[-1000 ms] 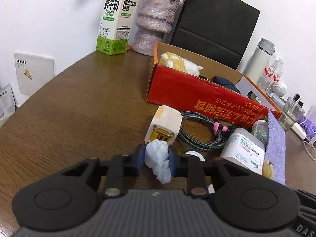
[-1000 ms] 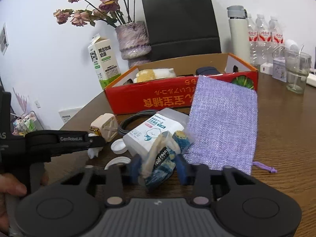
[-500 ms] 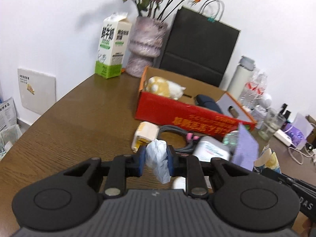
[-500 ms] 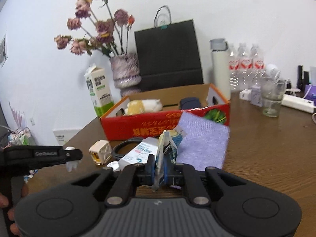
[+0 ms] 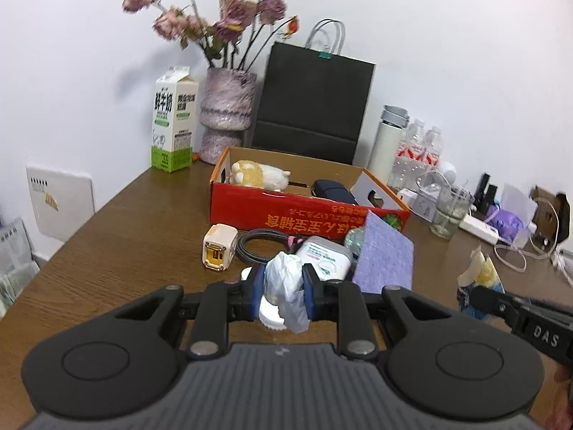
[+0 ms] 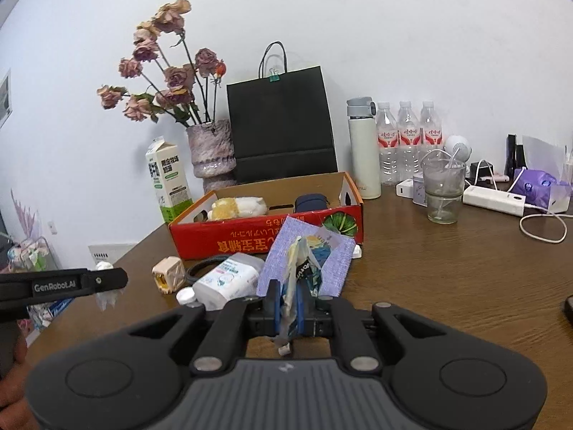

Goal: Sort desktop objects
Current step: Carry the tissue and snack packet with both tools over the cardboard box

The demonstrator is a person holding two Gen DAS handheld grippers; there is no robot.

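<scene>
The red cardboard box (image 5: pixel 286 211) on the worktop (image 5: pixel 125 243) is holding a plush toy (image 5: pixel 258 175) and a dark pouch (image 5: pixel 331 188), while the left tongs (image 5: pixel 283 286) are clenching a crumpled tissue (image 5: pixel 284 279) and the right tongs (image 6: pixel 288 308) a snack wrapper (image 6: pixel 304 268).

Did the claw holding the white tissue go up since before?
Yes. The left gripper and its tissue rose and drew back: the red box now looks smaller and farther below.

Three water bottles (image 6: pixel 408 139), one milk carton (image 6: pixel 167 182), one vase (image 6: pixel 211 150).

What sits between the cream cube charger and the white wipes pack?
A coiled dark braided cable lies between charger and pack, clearest in the left view.
</scene>
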